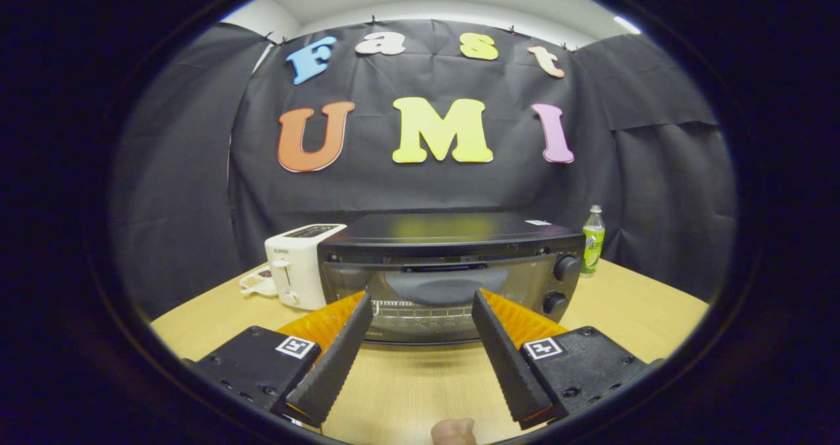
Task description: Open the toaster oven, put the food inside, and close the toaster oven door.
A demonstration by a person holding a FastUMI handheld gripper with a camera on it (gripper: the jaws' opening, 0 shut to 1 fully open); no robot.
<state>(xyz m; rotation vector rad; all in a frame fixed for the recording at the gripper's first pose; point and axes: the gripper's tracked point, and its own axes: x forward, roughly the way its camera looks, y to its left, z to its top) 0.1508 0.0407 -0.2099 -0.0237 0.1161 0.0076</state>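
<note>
Gripper (422, 300) fingers spread apart — bare table (407, 379) between them, closed toaster oven (453, 274) just ahead.

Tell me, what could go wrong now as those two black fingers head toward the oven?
The gripper is open and holds nothing, with the toaster oven just ahead, door shut. Aiming off the door's handle might make the fingers slide off the glass. Pulling hard could drag the oven along the table. A wide swing might bump the white toaster standing right beside it.
</note>
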